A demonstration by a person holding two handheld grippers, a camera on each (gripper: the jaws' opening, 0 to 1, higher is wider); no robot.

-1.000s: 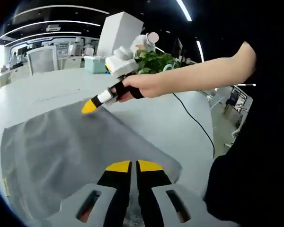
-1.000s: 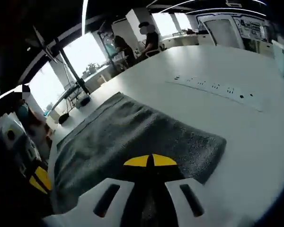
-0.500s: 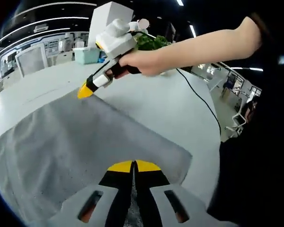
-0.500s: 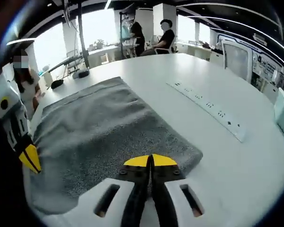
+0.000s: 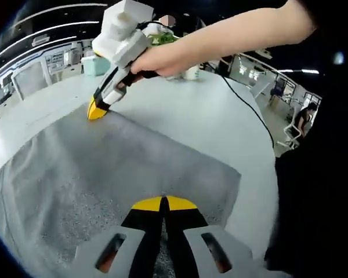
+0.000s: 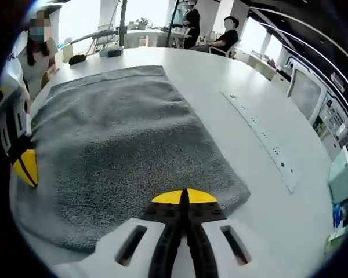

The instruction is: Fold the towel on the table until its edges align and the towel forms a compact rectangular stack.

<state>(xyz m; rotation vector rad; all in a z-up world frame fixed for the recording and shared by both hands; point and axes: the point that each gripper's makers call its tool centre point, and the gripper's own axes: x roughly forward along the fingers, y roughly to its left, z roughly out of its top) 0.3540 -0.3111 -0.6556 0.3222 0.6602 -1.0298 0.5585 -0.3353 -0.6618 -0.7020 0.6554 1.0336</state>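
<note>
Since a second ago the right gripper [image 5: 97, 109] has come lower, and its yellow tips now meet the far corner of the grey towel [image 5: 104, 174], its jaws pressed together on that corner. Spread flat on the white table [image 6: 220, 87], the towel lies as one wide sheet. At the near edge the left gripper [image 5: 163, 202] has its jaws pinched tight on the cloth. A hand [image 5: 162, 58] holds the right gripper from above.

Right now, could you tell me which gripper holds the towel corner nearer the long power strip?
The right gripper: the power strip runs beside its corner of the towel; the left gripper pinches the opposite one.
</note>
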